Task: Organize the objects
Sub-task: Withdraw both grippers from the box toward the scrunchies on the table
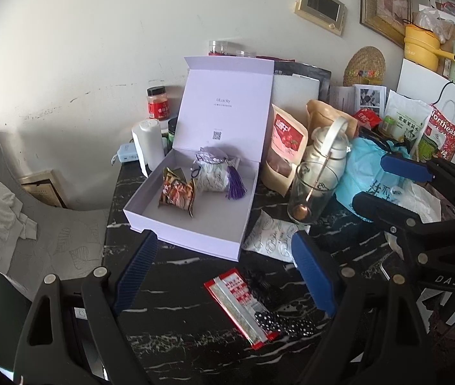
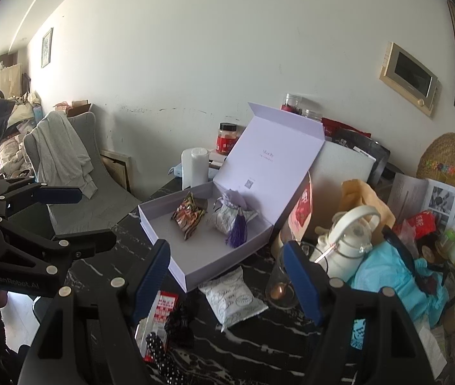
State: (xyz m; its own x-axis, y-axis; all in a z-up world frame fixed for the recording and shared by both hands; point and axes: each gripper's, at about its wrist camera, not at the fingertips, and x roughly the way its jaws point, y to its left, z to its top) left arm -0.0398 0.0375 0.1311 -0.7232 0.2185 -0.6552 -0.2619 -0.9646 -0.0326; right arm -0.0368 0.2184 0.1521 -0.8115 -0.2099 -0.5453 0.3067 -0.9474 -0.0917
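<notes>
An open lilac box (image 1: 195,227) (image 2: 195,276) stands on the black marble table with its lid upright. Inside lie a brown snack packet (image 1: 176,194) (image 2: 188,216) and a white sachet with a purple tassel (image 1: 214,175) (image 2: 230,218). A white patterned packet (image 1: 270,237) (image 2: 233,296) lies at the box's front right corner. Nearer me are a red-and-white sachet (image 1: 241,304) (image 2: 160,308), a black polka-dot cloth (image 1: 288,324) and a black clip (image 2: 181,320). My left gripper (image 1: 224,276) (image 2: 80,216) hangs open above the red sachet. My right gripper (image 2: 227,284) (image 1: 384,186) is open over the white packet, holding nothing.
A glass with a spoon (image 1: 310,192) (image 2: 283,285), a white flask (image 1: 326,147), a red pouch (image 1: 286,147) and a blue bag (image 1: 365,166) crowd the table to the right of the box. Bottles (image 1: 148,147) stand behind its left side. A grey chair (image 1: 44,224) sits left of the table.
</notes>
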